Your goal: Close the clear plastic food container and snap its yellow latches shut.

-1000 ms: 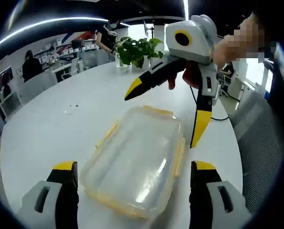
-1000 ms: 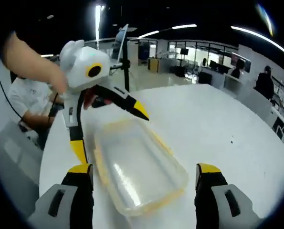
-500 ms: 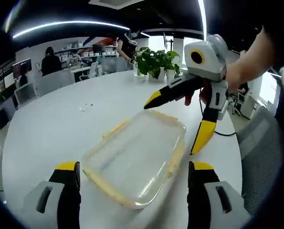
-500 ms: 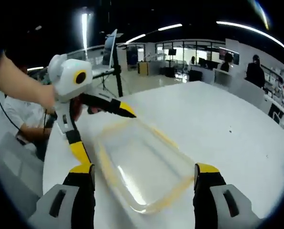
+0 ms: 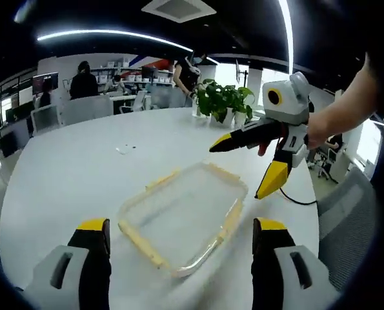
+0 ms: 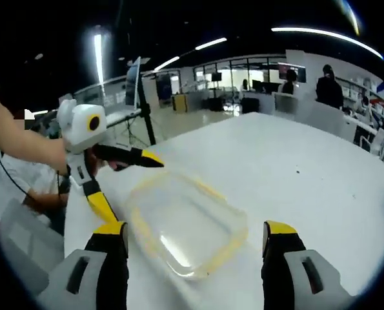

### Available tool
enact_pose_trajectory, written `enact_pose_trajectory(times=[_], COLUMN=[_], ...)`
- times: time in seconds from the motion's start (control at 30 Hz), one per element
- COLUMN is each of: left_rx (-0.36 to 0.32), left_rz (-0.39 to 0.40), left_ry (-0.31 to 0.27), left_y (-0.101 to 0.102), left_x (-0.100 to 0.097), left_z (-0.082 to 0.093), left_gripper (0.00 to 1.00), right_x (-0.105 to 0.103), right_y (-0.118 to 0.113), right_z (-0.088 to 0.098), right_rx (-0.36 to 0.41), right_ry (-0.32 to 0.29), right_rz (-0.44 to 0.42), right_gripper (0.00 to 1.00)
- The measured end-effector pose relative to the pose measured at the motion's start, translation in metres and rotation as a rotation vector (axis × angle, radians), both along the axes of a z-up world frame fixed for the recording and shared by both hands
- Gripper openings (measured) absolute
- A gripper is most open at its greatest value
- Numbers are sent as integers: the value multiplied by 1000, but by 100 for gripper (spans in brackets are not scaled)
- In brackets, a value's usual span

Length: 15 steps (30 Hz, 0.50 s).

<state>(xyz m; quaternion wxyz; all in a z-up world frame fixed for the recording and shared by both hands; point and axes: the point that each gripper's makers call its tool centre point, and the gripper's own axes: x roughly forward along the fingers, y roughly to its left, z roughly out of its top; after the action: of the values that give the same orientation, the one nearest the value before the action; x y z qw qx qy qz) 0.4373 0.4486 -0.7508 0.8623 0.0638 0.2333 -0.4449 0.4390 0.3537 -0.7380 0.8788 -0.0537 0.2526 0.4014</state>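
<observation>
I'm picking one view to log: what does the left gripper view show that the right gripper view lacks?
Left gripper view alone: a potted plant beyond the container, and the right gripper, jaws open, coming in from the right with a cable trailing on the table.

Right gripper view alone: the left gripper, jaws open, coming in from the left, and a tripod behind it.

Both: the clear container with yellow latches, lying on the white table between that view's own spread jaws, untouched.

Bright ceiling strips [image 5: 114, 33], soft, perhaps slightly blurred edges.
</observation>
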Motion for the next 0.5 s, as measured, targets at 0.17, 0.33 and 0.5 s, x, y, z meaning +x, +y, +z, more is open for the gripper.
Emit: enact_pose_trajectory(times=[0.17, 0.33, 0.5], left_rx=[-32, -35, -40], left_rz=[28, 40, 38], left_ry=[21, 16, 25], left_y=[3, 10, 17], left_x=[-8, -17, -25], left_z=[4, 3, 2], left_gripper=[91, 87, 80], right_x=[-6, -13, -17], right_y=[-2, -5, -12], right_z=[3, 7, 7], right_rx=[9, 14, 15], right_ry=[0, -3, -2], right_rz=[-2, -3, -19], right_gripper=[86, 86, 86])
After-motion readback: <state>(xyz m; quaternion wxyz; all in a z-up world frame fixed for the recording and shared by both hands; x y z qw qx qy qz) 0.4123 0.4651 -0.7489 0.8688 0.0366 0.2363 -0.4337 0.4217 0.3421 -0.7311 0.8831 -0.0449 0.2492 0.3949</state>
